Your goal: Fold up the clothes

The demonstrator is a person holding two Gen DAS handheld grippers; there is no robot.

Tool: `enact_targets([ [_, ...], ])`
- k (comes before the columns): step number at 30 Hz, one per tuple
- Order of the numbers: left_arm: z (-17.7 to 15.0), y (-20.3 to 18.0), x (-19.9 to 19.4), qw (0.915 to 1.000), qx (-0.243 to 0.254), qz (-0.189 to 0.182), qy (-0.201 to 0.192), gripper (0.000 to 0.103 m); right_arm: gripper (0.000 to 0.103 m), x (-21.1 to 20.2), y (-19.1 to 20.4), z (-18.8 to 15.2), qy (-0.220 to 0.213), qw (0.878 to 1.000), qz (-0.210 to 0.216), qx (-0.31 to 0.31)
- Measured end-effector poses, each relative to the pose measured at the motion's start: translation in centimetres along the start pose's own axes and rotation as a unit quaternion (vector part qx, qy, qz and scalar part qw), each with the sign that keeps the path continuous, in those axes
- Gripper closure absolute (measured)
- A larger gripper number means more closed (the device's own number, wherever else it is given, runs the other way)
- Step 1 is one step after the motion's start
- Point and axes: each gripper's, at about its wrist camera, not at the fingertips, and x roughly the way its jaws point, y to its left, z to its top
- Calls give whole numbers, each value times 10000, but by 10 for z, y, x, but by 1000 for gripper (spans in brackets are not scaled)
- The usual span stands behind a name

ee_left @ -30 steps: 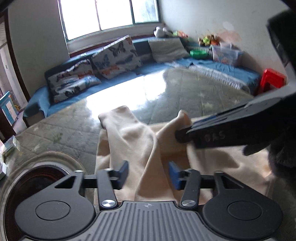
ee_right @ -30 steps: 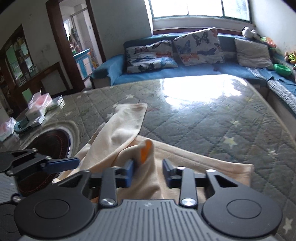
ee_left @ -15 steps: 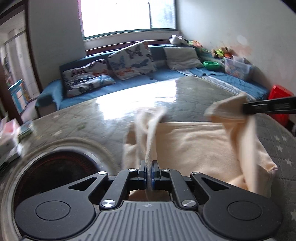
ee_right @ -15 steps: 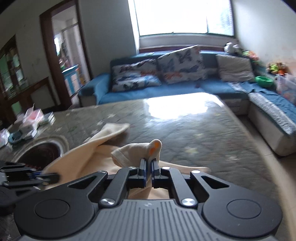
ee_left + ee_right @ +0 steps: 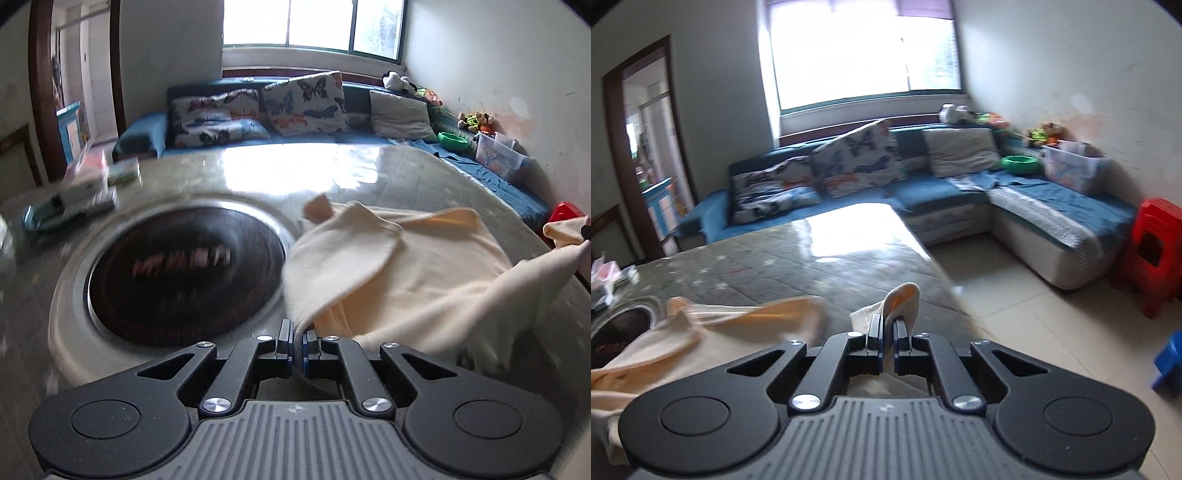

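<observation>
— What takes up the most room?

— The blue corner sofa (image 5: 1027, 192) under the window, then the table (image 5: 388, 173) with its quilted grey cover. Set into the table is one round dark cooktop (image 5: 184, 269) in a steel ring; its lettering is too blurred to read.

— And the clothing?

— One cream garment (image 5: 417, 273), spread on the table just right of the cooktop, its near edge lapping the steel ring. A sleeve lies folded across its top.

— The tongs?

— Two, both pressed tight on the cloth. The left gripper (image 5: 298, 350) pinches the near edge, which rises off the table to the closed fingers. The right gripper (image 5: 887, 345) pinches another part — possibly a cuff, the orange lining shows — held up by the table's right edge.

— What else is around?

— Two butterfly cushions (image 5: 303, 103) and one plain grey cushion (image 5: 960, 153) on the sofa. One stack of red stools (image 5: 1154, 254) and one blue stool (image 5: 1172, 360) on the floor. One clear plastic bin (image 5: 1075, 170), one green bowl (image 5: 1019, 164) and some soft toys on the sofa's far arm. Smeared boxes (image 5: 85, 184) sit at the table's left edge.
</observation>
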Motion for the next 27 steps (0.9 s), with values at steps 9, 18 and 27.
enact_targets([
  [9, -21, -3, -15, 9992, 112, -221, 303, 93, 96, -8, -21, -34, 550, 9981, -285, 62],
  [18, -31, -17, -44, 9962, 798, -318, -163, 88, 64, -10, -21, -43, 721, 9937, -767, -390],
  [27, -30, -64, -24, 9856, 1313, -1063, -86, 88, 56, -26, 21, -42, 545, 9939, 73, -955],
])
